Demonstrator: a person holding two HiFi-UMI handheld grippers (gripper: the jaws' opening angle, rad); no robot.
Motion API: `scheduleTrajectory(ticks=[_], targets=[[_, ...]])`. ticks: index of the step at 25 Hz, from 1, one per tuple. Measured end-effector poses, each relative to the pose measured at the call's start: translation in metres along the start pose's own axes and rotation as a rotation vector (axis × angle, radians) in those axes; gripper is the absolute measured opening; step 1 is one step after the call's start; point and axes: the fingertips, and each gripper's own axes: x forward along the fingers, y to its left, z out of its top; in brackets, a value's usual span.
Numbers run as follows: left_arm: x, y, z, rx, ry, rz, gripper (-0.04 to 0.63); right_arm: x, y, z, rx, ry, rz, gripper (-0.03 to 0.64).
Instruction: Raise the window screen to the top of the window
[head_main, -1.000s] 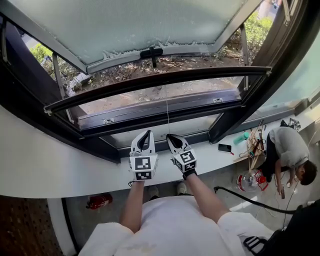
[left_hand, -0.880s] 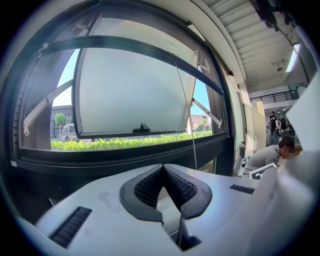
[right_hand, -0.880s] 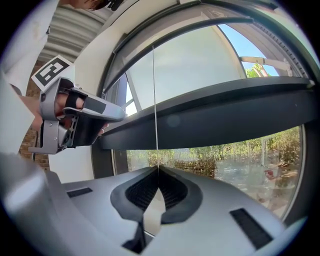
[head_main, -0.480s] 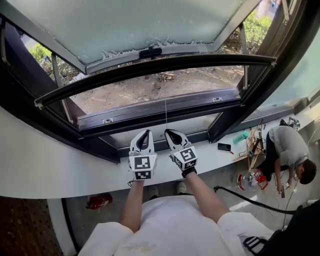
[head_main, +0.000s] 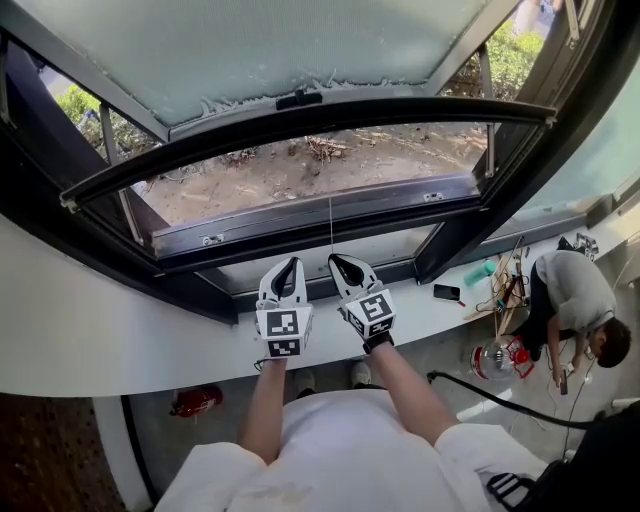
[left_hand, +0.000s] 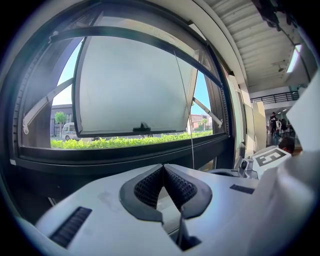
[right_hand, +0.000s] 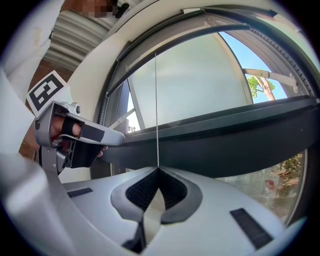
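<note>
The window screen shows as its black bottom rail (head_main: 300, 113), a long dark bar arcing across the opening toward 12 o'clock from both tongs. It sits high in the frame but, by my reading, not yet at the top. The mesh is too fine to make out. A thin white pull cord (head_main: 331, 225) drops straight from the rail's middle to the right tongs (head_main: 342, 263). The right gripper view shows their ribbed black pads closed on the cord (right_hand: 156, 110), which runs taut up from the tips of the right tongs (right_hand: 159, 170).

The left tongs (head_main: 290, 265) hang just beside them at 9 o'clock, also closed. The left gripper view shows nothing between the pads of the left tongs (left_hand: 163, 166), and the cord (left_hand: 187, 110) passes at their 2 o'clock, untouched. Beyond the rail, a frosted glass pane (head_main: 250, 50) swings outward. Below the tongs runs the white window sill (head_main: 100, 330).

The main risk is that only 1 pinch on a very thin cord controls the rail. If the cord slides through the pads, a sprung screen could snap upward and bang the frame. A pull off the vertical could tilt the rail and jam it in its side tracks.
</note>
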Motion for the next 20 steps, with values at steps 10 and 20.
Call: scheduleTrajectory(ticks=[10, 20], targets=[[-0.002, 0.004, 0.001, 0.0, -0.004, 0.009, 0.006, 0.001, 0.0, 0.027, 0.064, -0.077, 0.003, 0.002], [-0.006, 0.002, 0.016, -0.023, -0.04, 0.013, 0.006, 0.002, 0.011, 0.098, -0.049, -0.185, 0.025, 0.002]])
